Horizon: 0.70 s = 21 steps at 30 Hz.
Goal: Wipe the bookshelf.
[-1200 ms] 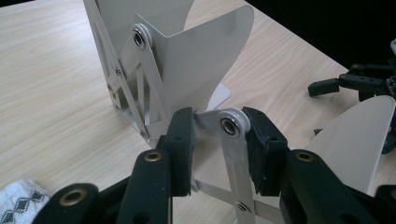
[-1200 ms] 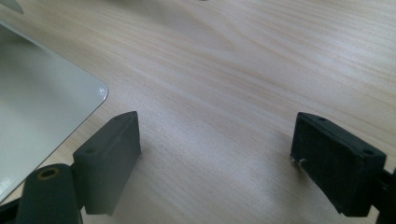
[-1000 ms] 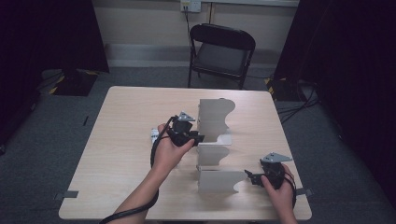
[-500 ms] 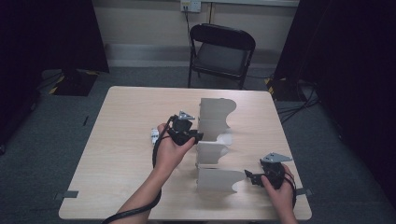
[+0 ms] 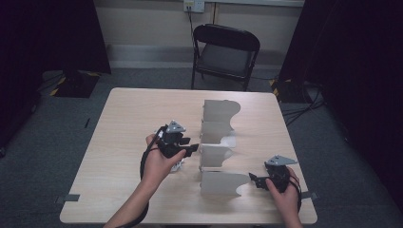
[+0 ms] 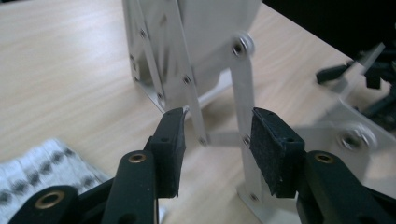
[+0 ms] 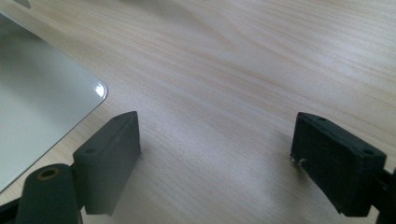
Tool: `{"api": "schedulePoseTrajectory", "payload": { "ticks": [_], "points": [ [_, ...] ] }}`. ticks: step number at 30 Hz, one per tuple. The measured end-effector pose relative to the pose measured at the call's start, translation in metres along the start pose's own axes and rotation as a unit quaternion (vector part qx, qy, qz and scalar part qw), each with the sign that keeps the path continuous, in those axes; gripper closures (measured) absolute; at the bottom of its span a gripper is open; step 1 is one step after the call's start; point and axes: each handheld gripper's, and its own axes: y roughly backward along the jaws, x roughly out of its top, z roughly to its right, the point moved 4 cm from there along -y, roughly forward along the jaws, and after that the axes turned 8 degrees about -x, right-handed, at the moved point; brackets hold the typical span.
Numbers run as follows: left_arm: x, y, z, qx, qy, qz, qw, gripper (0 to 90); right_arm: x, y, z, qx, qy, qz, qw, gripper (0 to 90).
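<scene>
**Hinged metal rack: stiff plates, loose joints**

Because the folding metal rack is built of thin pale plates joined by riveted strips, it will likely handle as light and rigid in each panel but free to swing at every pivot, so a pull on one part may shift the rest. It stands upright near the middle of the wooden table, running from the far side toward the person, its nearest panel close to the front edge. The sheet faces look smooth and probably slippery; the narrow link strips with their rivets seem the better place to pinch, edge-on, where the rubber pads can bite.

The left gripper is held level above the table, pointing at the rack's left side from just beside it. In the left gripper view its jaws stand apart, holding nothing, with the link strips just beyond them and one strip roughly in line with the gap. A patterned cloth lies by the left hand.

The right gripper sits low near the front right corner, aimed at the nearest panel's curved end. Its jaws are spread wide over bare wood, gripping nothing, with the panel's rounded corner just off one pad.
</scene>
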Motion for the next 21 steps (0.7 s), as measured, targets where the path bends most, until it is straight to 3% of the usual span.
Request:
{"api": "schedulePoseTrajectory", "payload": {
  "ticks": [5, 9, 11, 17, 21],
  "points": [
    [-0.020, -0.002, 0.003, -0.011, -0.004, -0.016, 0.9998, 57.0, 0.000, 0.000, 0.000, 0.000, 0.000, 0.000, 1.0000, 14.9],
    [-0.037, -0.012, 0.007, -0.031, -0.002, -0.025, 0.9992, 57.1, 0.000, 0.000, 0.000, 0.000, 0.000, 0.000, 1.0000, 14.9],
    [-0.043, -0.016, 0.009, -0.038, -0.010, -0.031, 0.9987, 57.1, 0.000, 0.000, 0.000, 0.000, 0.000, 0.000, 1.0000, 14.9],
    [-0.051, -0.023, 0.015, -0.052, -0.009, -0.030, 0.9982, 57.9, 0.000, 0.000, 0.000, 0.000, 0.000, 0.000, 1.0000, 14.9],
    [-0.053, -0.023, 0.019, -0.049, -0.018, -0.031, 0.9981, 59.2, 0.000, 0.000, 0.000, 0.000, 0.000, 0.000, 1.0000, 14.9]
  ]
}}
